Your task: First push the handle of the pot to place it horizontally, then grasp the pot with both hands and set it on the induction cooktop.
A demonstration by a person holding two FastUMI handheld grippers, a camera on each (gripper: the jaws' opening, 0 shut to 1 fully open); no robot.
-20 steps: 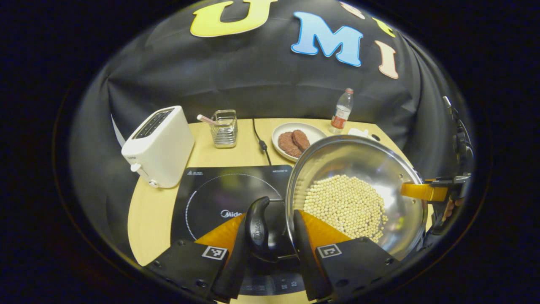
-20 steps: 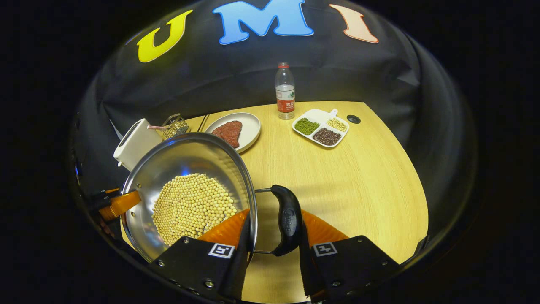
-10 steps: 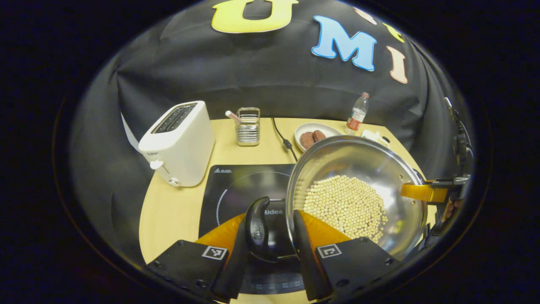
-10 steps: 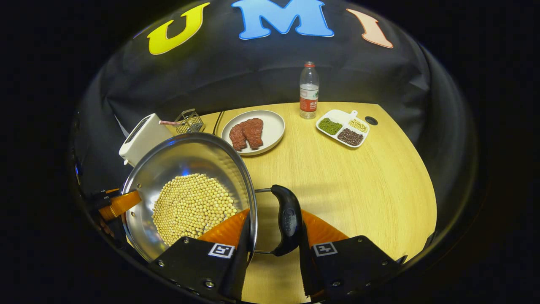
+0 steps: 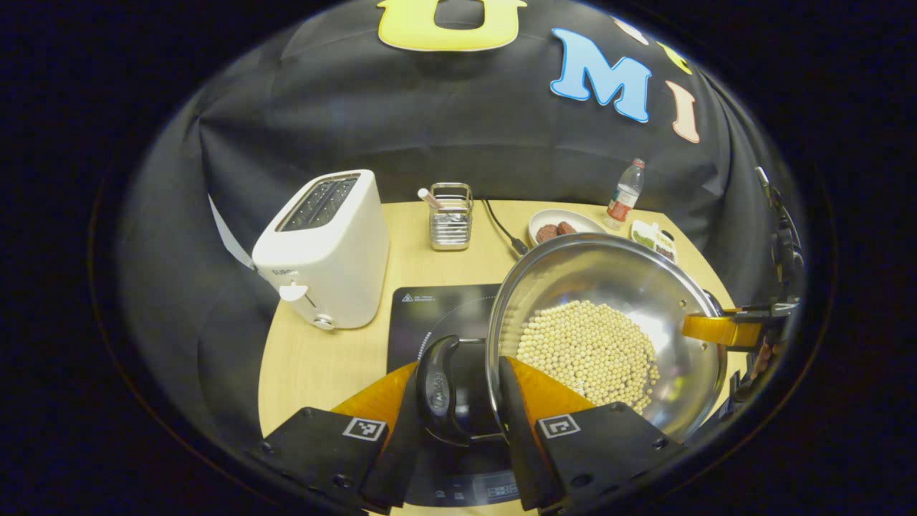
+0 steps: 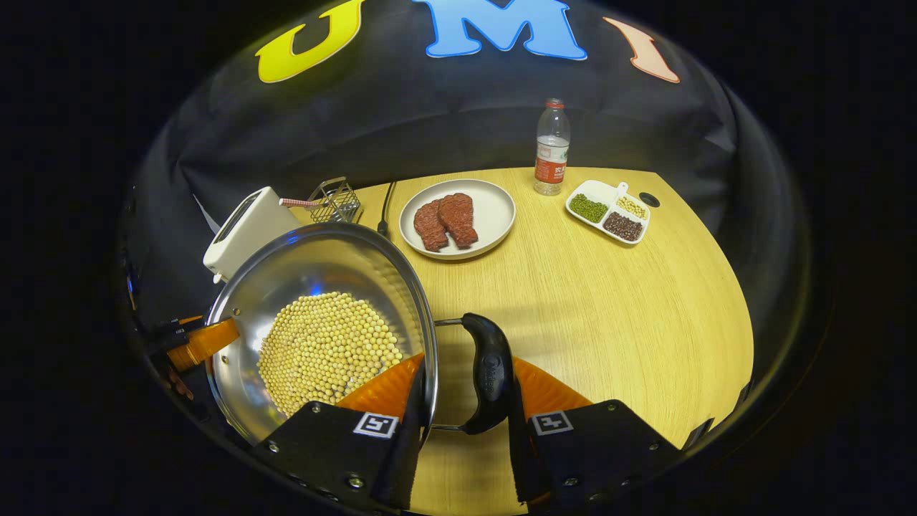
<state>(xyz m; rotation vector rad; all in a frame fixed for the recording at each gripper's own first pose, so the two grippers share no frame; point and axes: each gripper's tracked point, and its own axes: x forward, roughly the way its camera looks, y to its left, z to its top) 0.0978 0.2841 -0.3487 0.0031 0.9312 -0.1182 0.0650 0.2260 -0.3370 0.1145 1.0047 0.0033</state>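
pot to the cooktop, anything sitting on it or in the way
Nothing visible does. The pot, held by a side handle in each gripper, hangs at the induction cooktop's right edge; the glass shows bare. The toaster stands off its left side.

One pot, with two black handles, holds a heap of beans too many to count. The table carries one cooktop, one toaster, one wire basket, one bottle, one plate with two steaks, and one three-part tray. Two grippers are in view.
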